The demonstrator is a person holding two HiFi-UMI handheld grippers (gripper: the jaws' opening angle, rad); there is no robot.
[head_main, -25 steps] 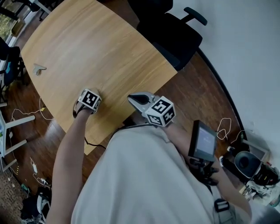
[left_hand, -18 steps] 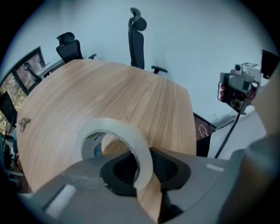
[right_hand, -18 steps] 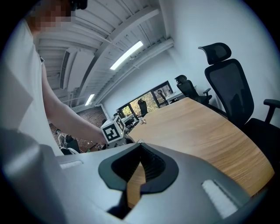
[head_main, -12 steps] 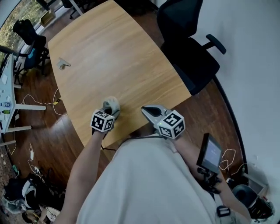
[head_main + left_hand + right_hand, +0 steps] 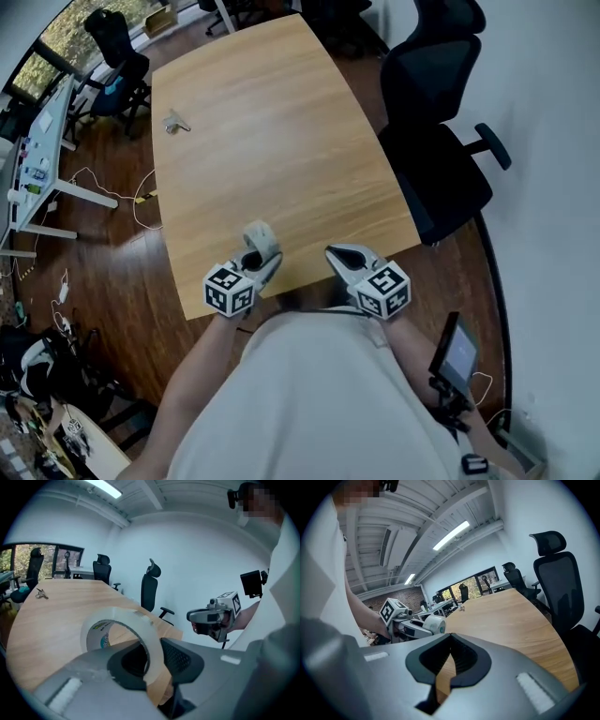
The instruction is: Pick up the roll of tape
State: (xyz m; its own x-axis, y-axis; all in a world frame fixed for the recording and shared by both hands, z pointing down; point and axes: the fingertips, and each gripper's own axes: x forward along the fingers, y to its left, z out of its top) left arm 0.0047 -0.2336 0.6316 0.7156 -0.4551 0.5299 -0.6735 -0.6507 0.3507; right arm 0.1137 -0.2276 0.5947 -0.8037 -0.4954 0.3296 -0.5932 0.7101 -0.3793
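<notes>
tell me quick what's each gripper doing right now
Left gripper: shut on the roll of tape.
Right gripper: shut, empty.

Wooden table [image 5: 281, 141] — keys [image 5: 174, 122] on it, chair [image 5: 436, 178] beside.

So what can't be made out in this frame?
- Small metal item at the table's far end: too small in the head view to name.
- Label print inside the roll of tape: blurred, cut off by the left hand-held gripper, left gripper view.
- Small monitor screen: too small, head view.
</notes>
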